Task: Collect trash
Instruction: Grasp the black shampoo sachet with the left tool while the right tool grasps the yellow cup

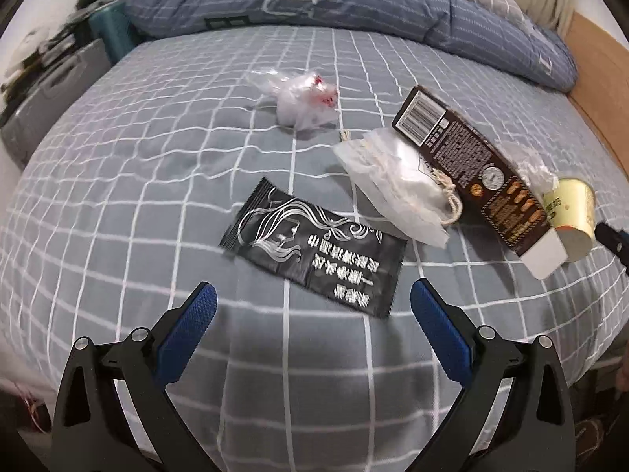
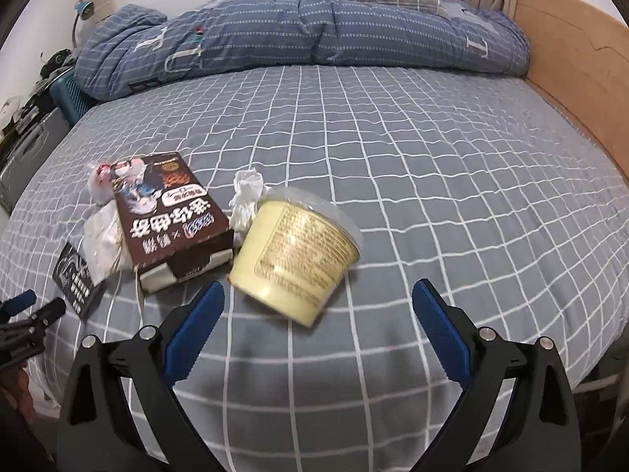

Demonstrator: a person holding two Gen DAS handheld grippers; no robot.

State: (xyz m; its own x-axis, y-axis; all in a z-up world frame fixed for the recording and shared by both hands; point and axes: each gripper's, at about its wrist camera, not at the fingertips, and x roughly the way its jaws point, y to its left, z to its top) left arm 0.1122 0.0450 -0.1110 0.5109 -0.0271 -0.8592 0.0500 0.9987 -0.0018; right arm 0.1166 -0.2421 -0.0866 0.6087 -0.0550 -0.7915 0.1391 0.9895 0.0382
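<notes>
Trash lies scattered on a grey bed sheet with a white grid (image 2: 432,149), none of it gathered yet. Left claw (image 1: 313,301), jaws spread wide and empty, hovers just short of a flat black foil wrapper with silver print (image 1: 314,253). Right claw (image 2: 318,295), equally wide and empty, faces a pale yellow paper cup lying on its side (image 2: 295,251). Beyond sit a brown printed carton (image 2: 169,212), a white drawstring pouch (image 1: 397,185), a crumpled clear plastic bag (image 1: 302,102) and a white tissue wad (image 2: 245,196). This looks like the approach before a first pick; next, each claw must lower and close. Open sheet stretches rightward; a folded blue quilt (image 2: 298,35) bounds the far side.
</notes>
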